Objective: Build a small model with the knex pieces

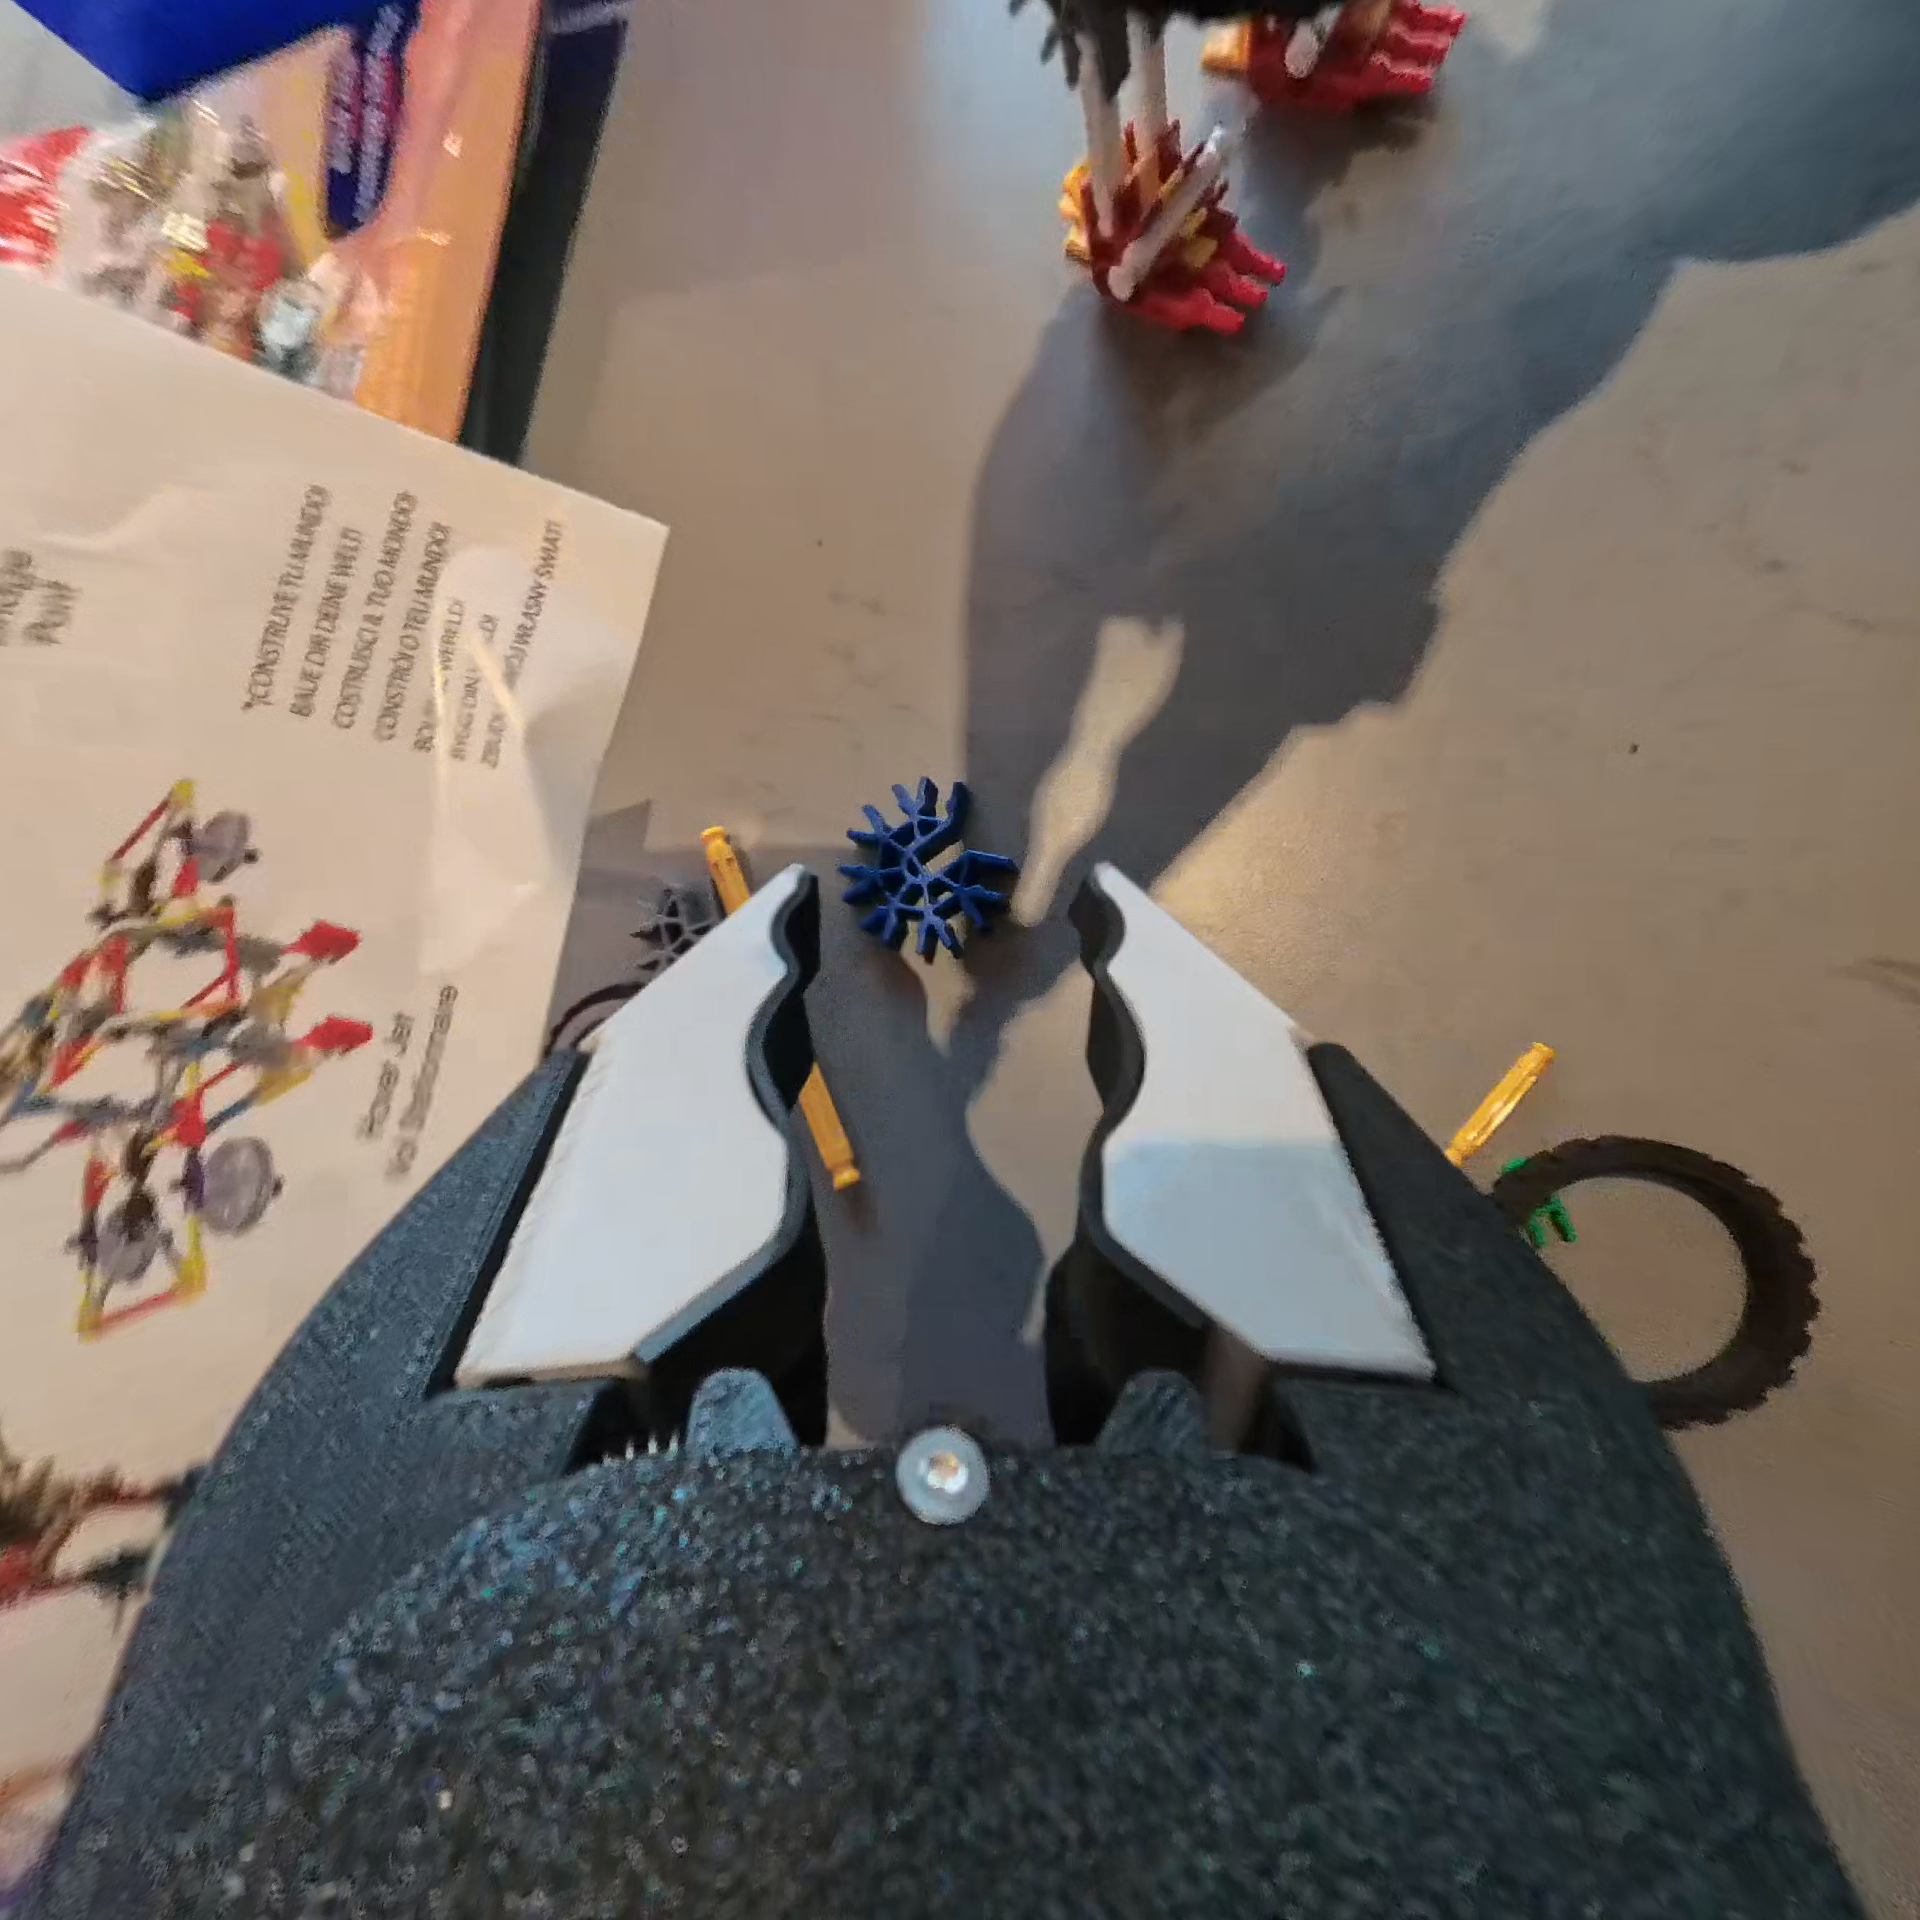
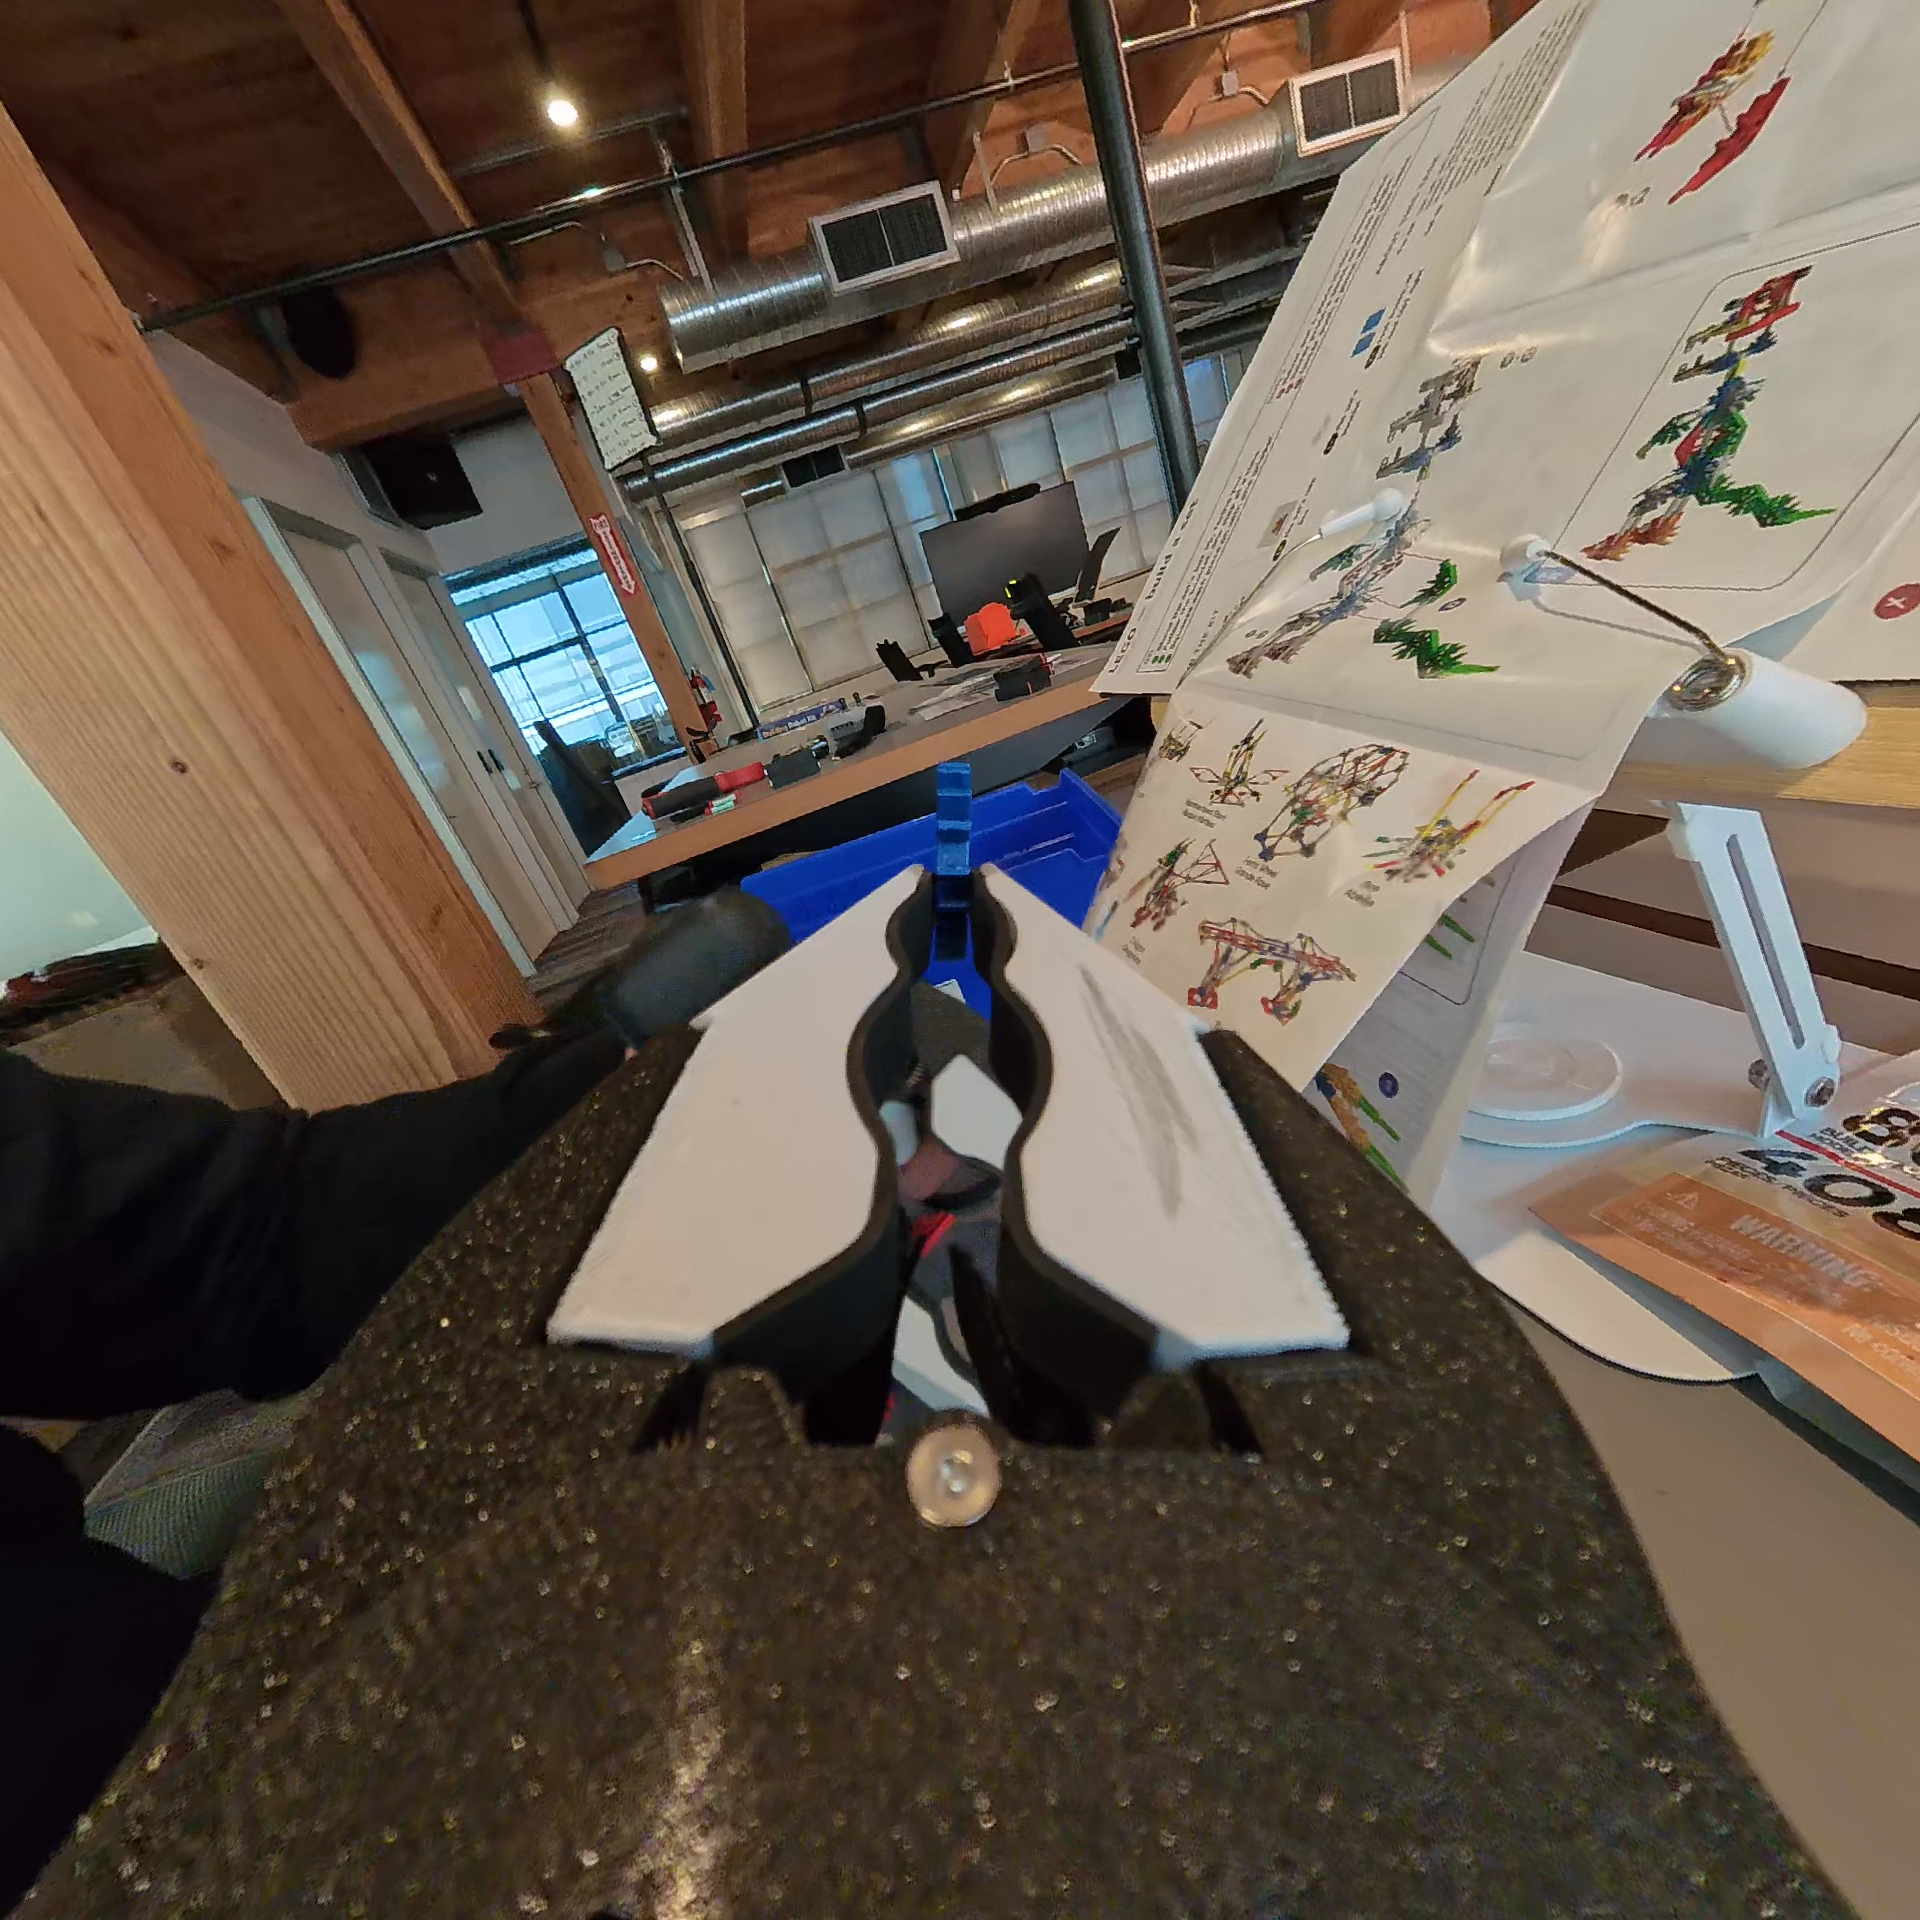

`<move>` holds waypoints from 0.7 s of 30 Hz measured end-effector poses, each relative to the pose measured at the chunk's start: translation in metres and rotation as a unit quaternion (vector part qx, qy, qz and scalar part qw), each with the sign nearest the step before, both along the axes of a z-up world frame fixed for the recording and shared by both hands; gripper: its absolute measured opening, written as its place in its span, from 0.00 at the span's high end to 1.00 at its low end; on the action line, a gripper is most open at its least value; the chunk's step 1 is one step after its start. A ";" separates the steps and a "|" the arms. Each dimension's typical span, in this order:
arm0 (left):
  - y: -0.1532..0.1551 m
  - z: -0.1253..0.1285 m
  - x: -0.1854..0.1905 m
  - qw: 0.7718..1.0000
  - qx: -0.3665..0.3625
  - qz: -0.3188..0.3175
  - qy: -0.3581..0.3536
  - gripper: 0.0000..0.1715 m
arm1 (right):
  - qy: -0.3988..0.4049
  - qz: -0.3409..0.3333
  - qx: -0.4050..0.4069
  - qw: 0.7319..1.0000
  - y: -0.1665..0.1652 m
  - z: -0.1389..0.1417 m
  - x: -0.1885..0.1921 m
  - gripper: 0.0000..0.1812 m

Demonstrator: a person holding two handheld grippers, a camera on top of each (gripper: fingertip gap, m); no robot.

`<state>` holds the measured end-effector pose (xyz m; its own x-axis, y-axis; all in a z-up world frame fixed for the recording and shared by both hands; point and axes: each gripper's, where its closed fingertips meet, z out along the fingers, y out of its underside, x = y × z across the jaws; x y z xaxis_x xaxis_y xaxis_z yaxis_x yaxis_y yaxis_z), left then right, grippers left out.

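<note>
While my left hand-held gripper [image 1: 945, 904] hangs low over the grey bench [image 1: 1558, 727] with its fingers spread apart and nothing between them, a dark blue snowflake-shaped connector [image 1: 925, 868] lies flat on the bench just beyond its fingertips, untouched. My right hand-held gripper [image 2: 951, 883] is lifted off the bench and pinched shut on a small blue plastic piece [image 2: 953, 821], which stands upright out of the tips. As far as I can judge, one piece is in hand and the rest are loose: a yellow rod [image 1: 800, 1049] lies partly under my left finger, a second yellow rod [image 1: 1501, 1101] sits to the right beside a black ribbed tyre ring [image 1: 1704, 1278] and a tiny green clip [image 1: 1538, 1210], and a grey connector [image 1: 673, 920] peeks out by the paper. A partly built model with red and yellow toothed feet and pale rods [image 1: 1164, 239] stands farther off; how complete it is I cannot tell, since its top is cut off. The parts are hard, glossy moulded plastic with slotted, spiky edges; the bench is smooth and matt. A glossy printed instruction sheet [image 1: 312, 779] lies to my left, and another sheet [image 2: 1507, 468] is clipped upright on a white stand [image 2: 1756, 935]. A blue bin [image 2: 1039, 842] sits behind my right tips.
</note>
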<state>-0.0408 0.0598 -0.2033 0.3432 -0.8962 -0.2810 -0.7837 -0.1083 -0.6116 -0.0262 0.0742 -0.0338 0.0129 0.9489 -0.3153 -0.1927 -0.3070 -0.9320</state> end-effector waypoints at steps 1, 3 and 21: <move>0.004 -0.004 -0.001 1.000 -0.004 -0.003 0.010 0.70 | -0.001 0.000 0.000 1.000 0.000 0.000 0.000 0.97; 0.008 -0.012 -0.002 0.999 -0.022 -0.015 0.022 0.69 | 0.000 0.000 0.000 1.000 0.000 0.000 0.000 0.97; 0.006 -0.009 0.009 0.996 -0.076 -0.034 -0.019 0.72 | 0.006 0.000 0.003 1.000 -0.002 0.005 0.002 0.97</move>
<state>-0.0319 0.0658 -0.2124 0.2889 -0.9487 -0.1286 -0.7690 -0.1499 -0.6215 -0.0242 0.0724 -0.0293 0.0083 0.9511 -0.3089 -0.2041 -0.3008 -0.9316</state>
